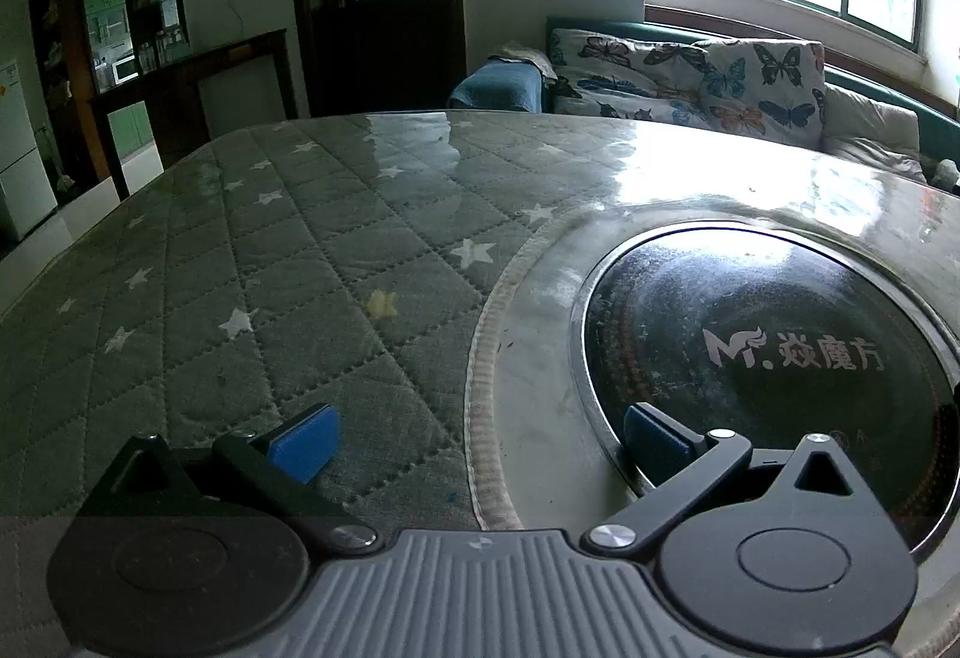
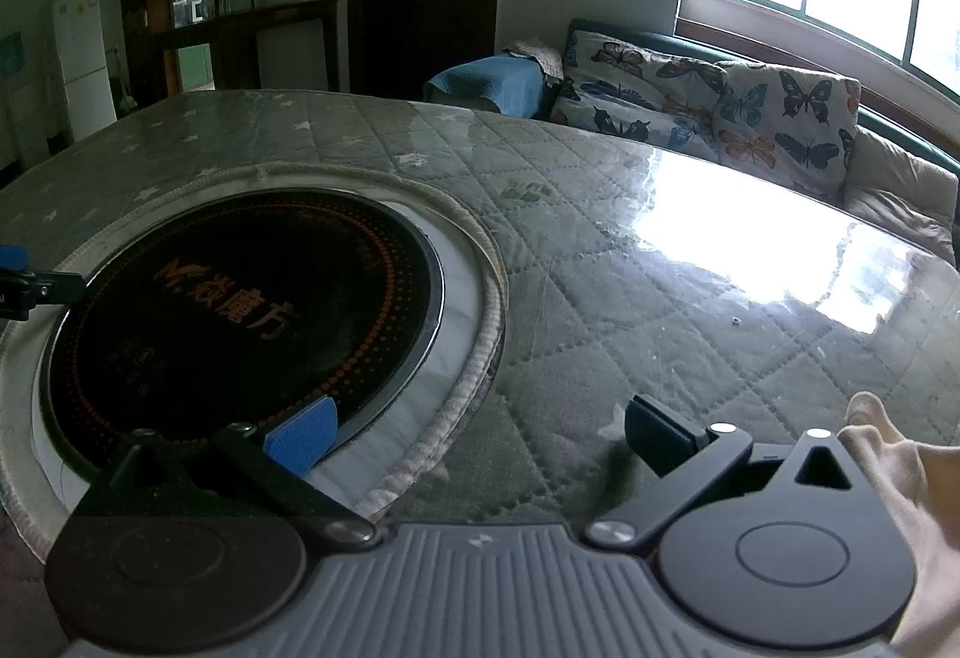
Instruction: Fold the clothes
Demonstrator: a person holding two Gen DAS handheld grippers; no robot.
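Bench [image 1: 312,238] covered in grey quilted star cloth under a glossy clear sheet, round black cooktop [image 1: 780,358] set in the middle. Sofa [image 1: 690,82] with butterfly cushions under the window, dark door and shelves behind. Left tool [image 1: 480,442] spread wide, nothing between pads. Right tool [image 2: 480,436] likewise spread, empty. Pale garment [image 2: 900,478] seen only in right view, at lower right edge beside the tool. Left tool's fingertip [image 2: 12,259] visible there too.
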